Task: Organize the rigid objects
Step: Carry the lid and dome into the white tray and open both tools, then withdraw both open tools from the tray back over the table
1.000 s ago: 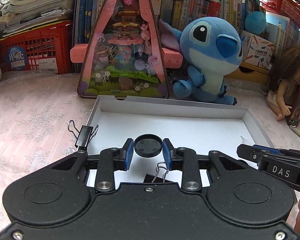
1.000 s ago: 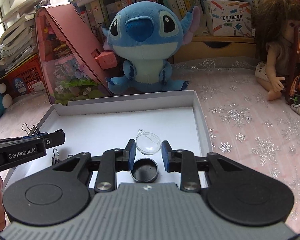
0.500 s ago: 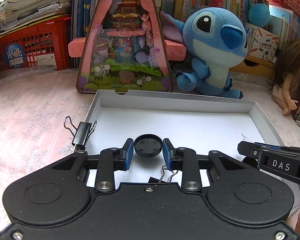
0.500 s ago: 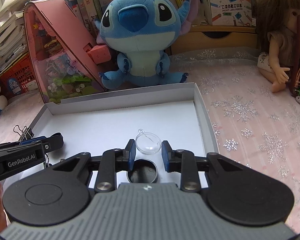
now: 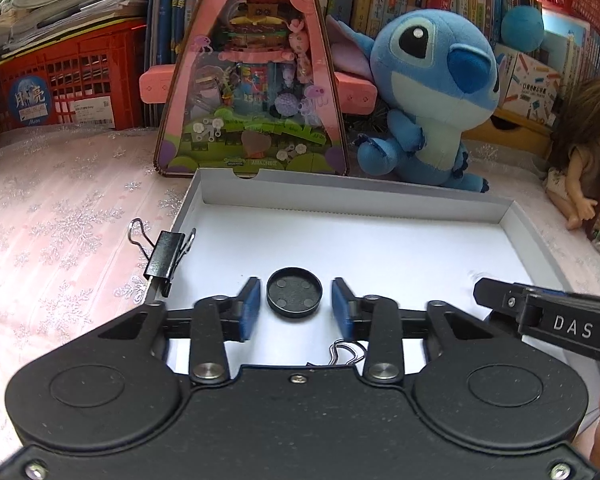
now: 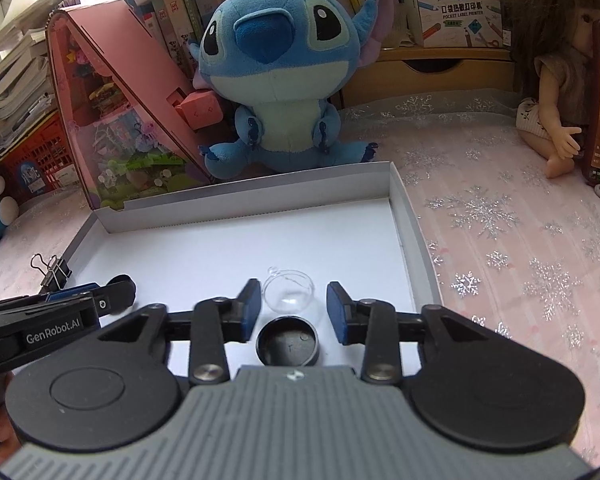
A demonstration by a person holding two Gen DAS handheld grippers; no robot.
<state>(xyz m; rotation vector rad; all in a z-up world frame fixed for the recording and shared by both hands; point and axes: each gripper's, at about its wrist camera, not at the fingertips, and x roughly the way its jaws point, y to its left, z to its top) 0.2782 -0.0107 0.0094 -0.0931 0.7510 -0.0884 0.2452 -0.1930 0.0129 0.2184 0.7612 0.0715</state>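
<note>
The left gripper hangs low over the near part of a shallow white cardboard tray, its jaws opening; the black round cap lies on the tray floor between the blue pads, with a clear gap on each side, so nothing pinches it. The right gripper is likewise opening over the same tray, and the clear plastic half-dome sits loose between its pads, touching neither. Just nearer the camera in the right wrist view lies a second black round cap, hollow side up, close beside the dome. One black binder clip is clamped on the tray's left rim, and the wire loops of another peek out beneath the left gripper. The tray rests on a pink snowflake-patterned surface, with a blue plush toy, a pink triangular toy box and a doll behind it.
</note>
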